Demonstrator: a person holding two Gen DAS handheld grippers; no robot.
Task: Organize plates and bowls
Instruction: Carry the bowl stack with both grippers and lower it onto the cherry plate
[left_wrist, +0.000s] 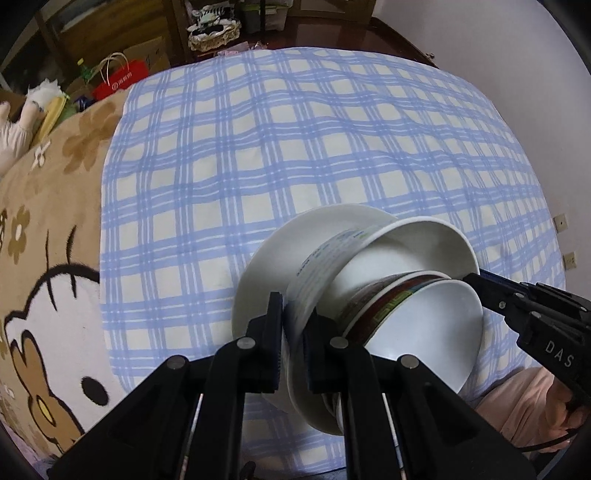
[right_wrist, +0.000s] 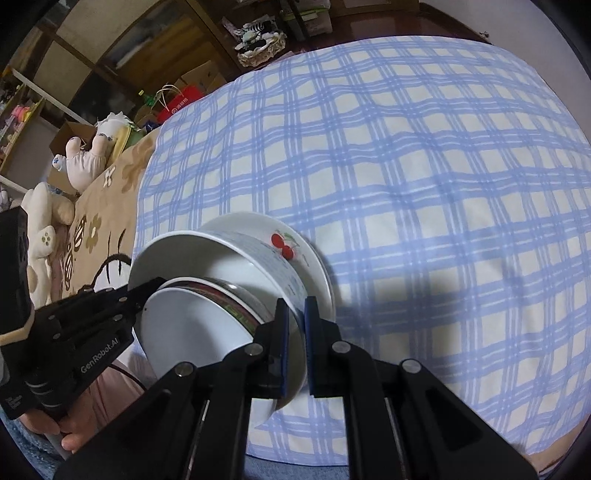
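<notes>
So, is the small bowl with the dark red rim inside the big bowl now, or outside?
Inside. The red-rimmed bowl is nested in the large white bowl, tilted; both grippers pinch the large bowl's rim.

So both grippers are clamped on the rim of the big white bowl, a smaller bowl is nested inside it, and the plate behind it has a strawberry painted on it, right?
Not quite: the plate has red cherries painted on it, not a strawberry, as the right wrist view shows. The rest holds: the left gripper and right gripper each clamp the rim of the big white bowl, with the smaller patterned bowl nested inside.
</notes>
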